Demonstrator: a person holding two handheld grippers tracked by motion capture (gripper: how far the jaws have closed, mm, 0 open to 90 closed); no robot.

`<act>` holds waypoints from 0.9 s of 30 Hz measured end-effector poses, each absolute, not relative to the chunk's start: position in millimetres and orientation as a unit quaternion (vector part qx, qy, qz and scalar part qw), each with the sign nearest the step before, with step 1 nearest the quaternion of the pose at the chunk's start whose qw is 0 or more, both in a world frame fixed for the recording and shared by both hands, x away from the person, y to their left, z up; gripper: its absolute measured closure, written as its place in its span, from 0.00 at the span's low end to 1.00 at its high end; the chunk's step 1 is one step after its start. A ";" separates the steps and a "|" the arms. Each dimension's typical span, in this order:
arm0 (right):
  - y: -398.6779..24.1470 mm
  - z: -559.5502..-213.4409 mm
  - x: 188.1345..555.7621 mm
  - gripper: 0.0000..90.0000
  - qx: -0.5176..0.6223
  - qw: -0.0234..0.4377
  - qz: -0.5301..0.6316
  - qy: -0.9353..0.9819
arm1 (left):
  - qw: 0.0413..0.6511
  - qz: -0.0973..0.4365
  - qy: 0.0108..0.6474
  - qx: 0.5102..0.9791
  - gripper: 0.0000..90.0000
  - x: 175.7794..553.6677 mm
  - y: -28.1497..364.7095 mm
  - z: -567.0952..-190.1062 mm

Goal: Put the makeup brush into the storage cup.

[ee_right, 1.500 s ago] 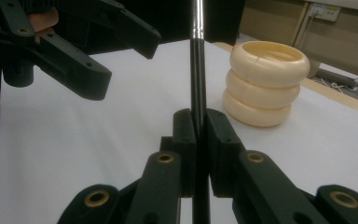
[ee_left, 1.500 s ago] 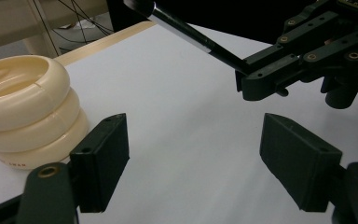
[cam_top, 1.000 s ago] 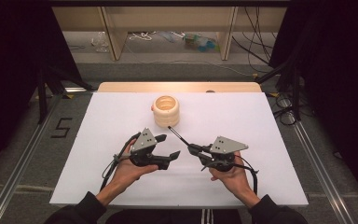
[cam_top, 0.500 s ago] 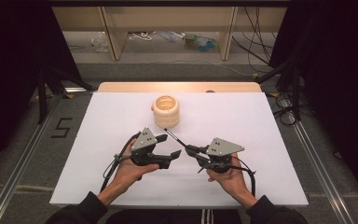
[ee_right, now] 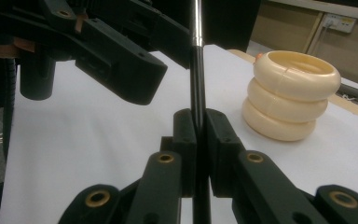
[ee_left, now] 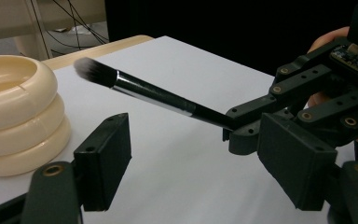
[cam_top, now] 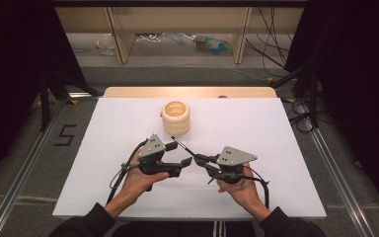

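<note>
My right gripper [cam_top: 201, 159] fingers clamp one slim black-handled makeup brush [ee_left: 154, 94] with a soft grey tuft, raised over the white bench [cam_top: 276, 148]; my left gripper [cam_top: 180, 157] fingers stand apart — one glossy cream three-ringed holder [cam_top: 175, 117] beyond.

A cream-coloured plastic holder [cam_top: 176, 117], shaped like 3 stacked rings, has a glossy pale yellow-beige surface and a tiny line of red lettering near its base. It stands on a plain white table sheet [cam_top: 256, 128], and beyond the holder a strip of light tan wood edges the sheet. Near the holder, a slim makeup brush [ee_left: 158, 95] has a glossy black handle, a shiny silver metal collar, and soft bristles dark grey at the root, fading to white tips. The left gripper [cam_top: 177, 154] and the right gripper [cam_top: 200, 159] are matte black, each with brass-coloured rivets and a grey 3-cornered top plate. The person's sleeves are black.
</note>
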State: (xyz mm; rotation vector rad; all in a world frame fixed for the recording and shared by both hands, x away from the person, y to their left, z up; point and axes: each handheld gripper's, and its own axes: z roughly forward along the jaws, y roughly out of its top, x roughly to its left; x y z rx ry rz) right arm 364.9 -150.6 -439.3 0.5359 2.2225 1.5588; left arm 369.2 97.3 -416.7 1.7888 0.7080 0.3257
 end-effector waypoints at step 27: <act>-141.2 -441.4 361.1 0.93 0.177 0.178 0.567 0.785 | 0.584 0.118 0.314 0.739 0.48 370.7 100.1 -418.4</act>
